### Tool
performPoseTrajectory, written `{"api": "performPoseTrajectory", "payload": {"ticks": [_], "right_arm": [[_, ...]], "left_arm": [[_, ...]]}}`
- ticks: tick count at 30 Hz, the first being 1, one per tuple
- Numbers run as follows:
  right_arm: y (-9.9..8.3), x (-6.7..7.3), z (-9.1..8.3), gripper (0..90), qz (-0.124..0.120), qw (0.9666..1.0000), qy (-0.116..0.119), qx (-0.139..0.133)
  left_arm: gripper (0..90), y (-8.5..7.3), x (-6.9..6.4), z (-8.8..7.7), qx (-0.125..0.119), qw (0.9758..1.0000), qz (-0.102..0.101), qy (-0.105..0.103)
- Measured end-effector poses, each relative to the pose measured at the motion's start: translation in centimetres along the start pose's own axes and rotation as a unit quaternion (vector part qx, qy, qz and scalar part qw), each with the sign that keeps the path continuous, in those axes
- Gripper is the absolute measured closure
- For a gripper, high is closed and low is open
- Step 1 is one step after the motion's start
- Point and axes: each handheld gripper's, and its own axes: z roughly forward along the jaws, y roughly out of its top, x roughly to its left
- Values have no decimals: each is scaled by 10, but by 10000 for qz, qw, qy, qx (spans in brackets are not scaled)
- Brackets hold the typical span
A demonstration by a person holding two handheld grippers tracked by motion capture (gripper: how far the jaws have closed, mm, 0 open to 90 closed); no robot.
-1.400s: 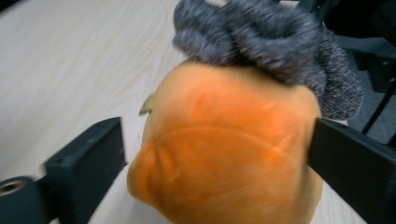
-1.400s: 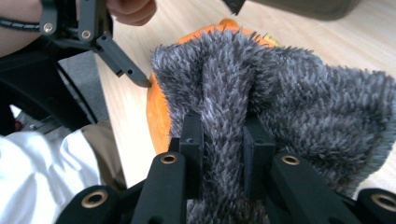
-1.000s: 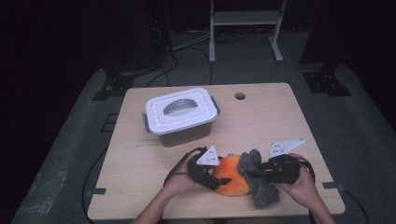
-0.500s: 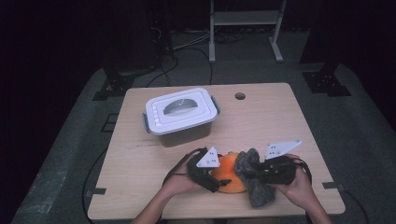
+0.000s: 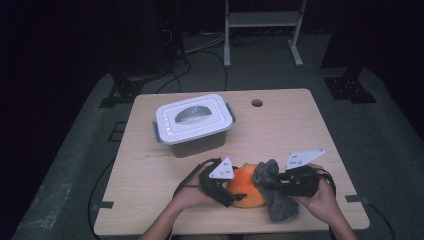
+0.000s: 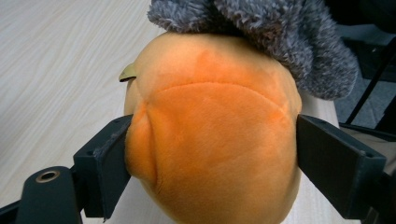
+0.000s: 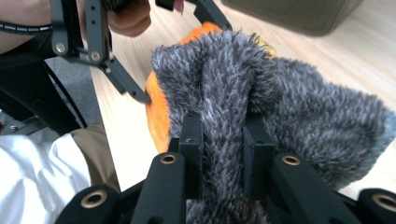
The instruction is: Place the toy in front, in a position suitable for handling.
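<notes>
Near the table's (image 5: 150, 165) front edge, my left gripper (image 5: 227, 192) clamps the orange plush (image 5: 243, 186). My right gripper (image 5: 270, 182) pinches the grey fuzzy cloth (image 5: 277, 202), draped off its right side, long axis toward the front edge.

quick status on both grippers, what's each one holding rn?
Left gripper: closed on the orange plush toy, fingers pressing both its sides.
Right gripper: closed on a fold of the grey fuzzy fabric.

The fuzzy grey cloth (image 5: 274, 192) covers one side of the round orange plush toy (image 5: 245, 186). The closed white-lidded plastic box (image 5: 194, 124) hides what is inside.
</notes>
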Motion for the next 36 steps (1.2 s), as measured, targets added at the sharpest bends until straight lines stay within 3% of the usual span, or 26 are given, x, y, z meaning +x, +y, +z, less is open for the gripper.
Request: {"api": "performPoseTrajectory", "payload": {"ticks": [3, 5, 11, 14, 17, 19, 24, 29, 32, 36], "right_arm": [[-5, -6, -1, 732, 95, 9999, 31, 90], [-7, -8, -5, 733, 154, 9997, -82, 140], [5, 4, -9, 729, -36, 9997, 14, -249], [6, 7, -1, 730, -135, 9998, 1, -112], [3, 3, 3, 730, -54, 9998, 176, -13], [2, 2, 1, 730, -13, 9997, 244, 66], [9, 10, -6, 731, -147, 9999, 27, -7], [17, 21, -1, 731, -334, 9994, -62, -70], [15, 17, -2, 734, -268, 9996, 28, -50], [8, 7, -6, 738, -123, 9997, -108, 180]], "left_arm": [[174, 1, -1, -1, -10, 10000, 36, 9], [176, 2, -2, 0, -29, 10000, 38, 30], [176, 5, -7, 1, 7, 9997, 242, 32], [153, 6, -4, -1, -3, 9999, 105, -40], [157, 6, -2, -4, -177, 9997, -58, -139], [219, 7, -3, -5, -195, 9997, 44, -121], [262, 9, -8, -3, -221, 9996, 118, -86], [262, 12, -14, -1, -179, 9994, 290, -12], [281, 9, -10, -3, -193, 9995, 244, -51], [290, 8, -10, -3, -224, 9994, 246, -57]]}}
